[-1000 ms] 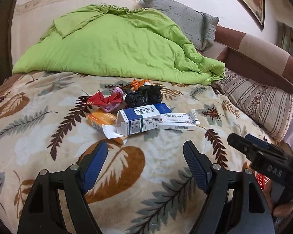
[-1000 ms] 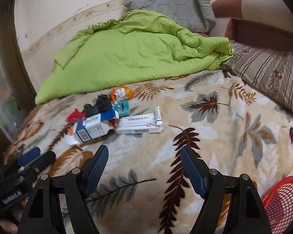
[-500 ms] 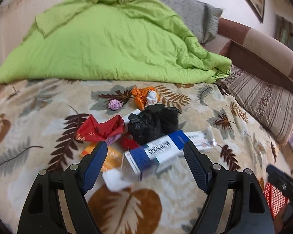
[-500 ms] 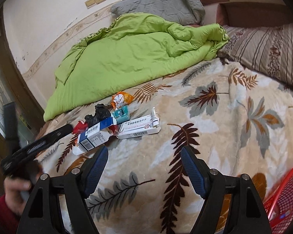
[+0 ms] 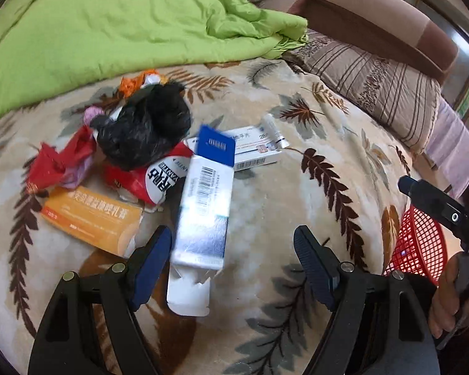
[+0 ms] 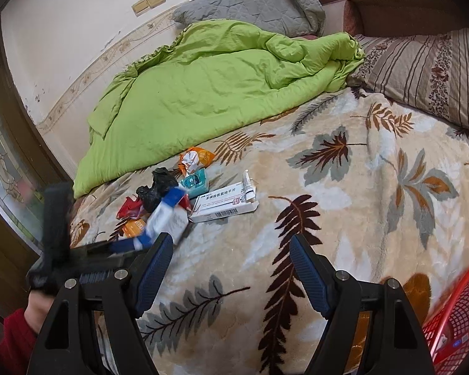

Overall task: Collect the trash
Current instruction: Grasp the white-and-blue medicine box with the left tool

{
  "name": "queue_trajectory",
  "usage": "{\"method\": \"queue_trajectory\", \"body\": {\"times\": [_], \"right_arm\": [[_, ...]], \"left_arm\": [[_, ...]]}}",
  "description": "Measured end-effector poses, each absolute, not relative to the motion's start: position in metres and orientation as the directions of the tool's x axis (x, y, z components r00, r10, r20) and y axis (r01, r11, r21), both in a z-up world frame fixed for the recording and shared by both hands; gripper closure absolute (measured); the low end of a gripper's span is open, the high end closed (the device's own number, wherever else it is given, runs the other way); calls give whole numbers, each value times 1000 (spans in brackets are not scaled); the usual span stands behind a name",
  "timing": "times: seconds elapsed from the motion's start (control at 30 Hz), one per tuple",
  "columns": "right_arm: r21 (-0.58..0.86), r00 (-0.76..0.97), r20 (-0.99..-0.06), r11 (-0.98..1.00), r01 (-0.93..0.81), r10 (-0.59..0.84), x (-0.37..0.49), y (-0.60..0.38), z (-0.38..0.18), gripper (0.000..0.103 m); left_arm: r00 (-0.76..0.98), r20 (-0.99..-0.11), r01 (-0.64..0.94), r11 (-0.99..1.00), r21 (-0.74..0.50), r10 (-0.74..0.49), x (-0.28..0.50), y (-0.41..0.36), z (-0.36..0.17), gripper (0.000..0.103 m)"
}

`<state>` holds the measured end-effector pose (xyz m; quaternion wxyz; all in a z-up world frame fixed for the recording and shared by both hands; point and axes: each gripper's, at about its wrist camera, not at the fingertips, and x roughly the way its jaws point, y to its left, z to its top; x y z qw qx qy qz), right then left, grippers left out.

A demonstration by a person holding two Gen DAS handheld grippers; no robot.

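A heap of trash lies on the leaf-patterned blanket. In the left wrist view my left gripper [image 5: 233, 251] is open, and the near end of a blue-and-white carton [image 5: 204, 215] lies between its fingers, close to the left one. Behind it are an orange box [image 5: 92, 218], a red packet [image 5: 147, 181], a crumpled black bag [image 5: 143, 131], a red wrapper [image 5: 56, 165] and a white medicine box [image 5: 256, 150]. My right gripper [image 6: 231, 267] is open and empty above the blanket, right of the heap. The red mesh basket [image 6: 459, 312] stands at the lower right.
A green quilt [image 6: 219, 84] covers the far half of the bed. A striped pillow [image 6: 428, 75] and a grey pillow [image 6: 253, 3] lie by the brown headboard [image 5: 375, 22]. A teal packet [image 6: 195, 181] and an orange wrapper [image 6: 197, 157] lie behind the heap.
My left gripper has moved forward and down onto the heap, so the blue-and-white carton now lies between its open fingers. The right gripper has shifted only slightly.
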<state>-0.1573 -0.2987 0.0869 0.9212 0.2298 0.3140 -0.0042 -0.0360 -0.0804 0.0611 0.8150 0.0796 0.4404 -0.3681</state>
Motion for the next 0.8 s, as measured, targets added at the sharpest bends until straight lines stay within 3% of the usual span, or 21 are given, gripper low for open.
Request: {"method": "queue_trajectory", "body": {"times": [0.13, 0.43, 0.5, 0.57, 0.8], "right_arm": [[411, 804, -580, 899, 148, 133, -157, -297, 87, 22], [437, 806, -576, 885, 163, 136, -158, -302, 86, 22], [431, 807, -576, 887, 162, 132, -158, -302, 86, 22], [422, 806, -577, 892, 161, 128, -158, -300, 87, 22], [442, 806, -579, 879, 181, 125, -160, -308, 85, 22]], "left_arm": [[374, -813, 607, 780, -150, -447, -21, -87, 52, 24], [332, -816, 593, 778, -210, -474, -18, -109, 34, 31], [352, -825, 571, 800, -185, -442, -19, -116, 30, 46], [358, -847, 539, 828, -155, -392, -15, -122, 20, 69], [419, -810, 512, 843, -163, -411, -32, -107, 31, 70]]}}
